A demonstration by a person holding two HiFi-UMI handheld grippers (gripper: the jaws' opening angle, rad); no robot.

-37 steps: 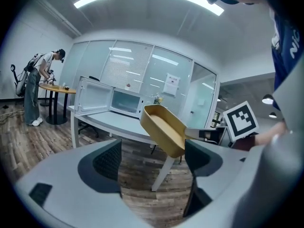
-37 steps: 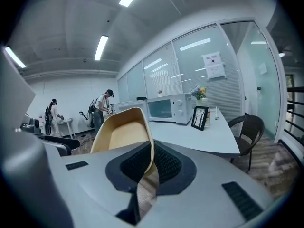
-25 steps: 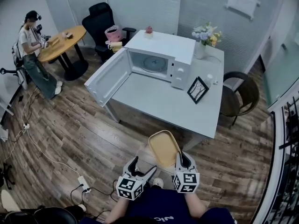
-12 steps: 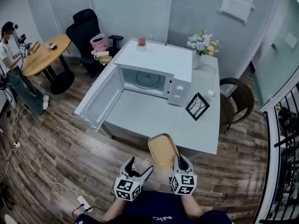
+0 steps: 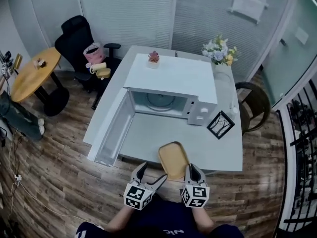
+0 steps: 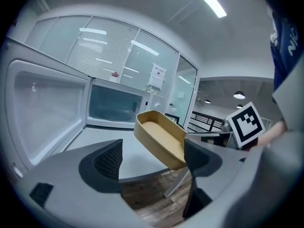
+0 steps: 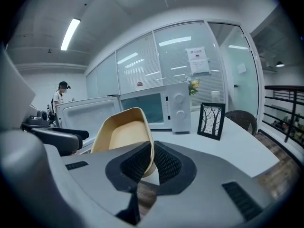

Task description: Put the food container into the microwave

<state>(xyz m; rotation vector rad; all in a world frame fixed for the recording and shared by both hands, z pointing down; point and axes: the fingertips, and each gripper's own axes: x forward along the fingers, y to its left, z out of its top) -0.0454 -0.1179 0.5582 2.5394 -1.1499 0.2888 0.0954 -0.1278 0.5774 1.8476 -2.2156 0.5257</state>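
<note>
Closer now: both grippers carried up to table (image 5: 218, 152), food container (image 5: 174, 160) now over its near edge, facing open microwave (image 5: 168, 90). Right gripper (image 7: 153, 160) pinches container rim, container tilted up ahead of jaws. Left gripper (image 6: 152, 163) spread, holding nothing, just left of container.

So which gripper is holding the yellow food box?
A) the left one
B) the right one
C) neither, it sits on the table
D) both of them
B: the right gripper has its jaws pinched on the wall of the food container, while the left gripper stands wide open, gripping nothing.
</note>
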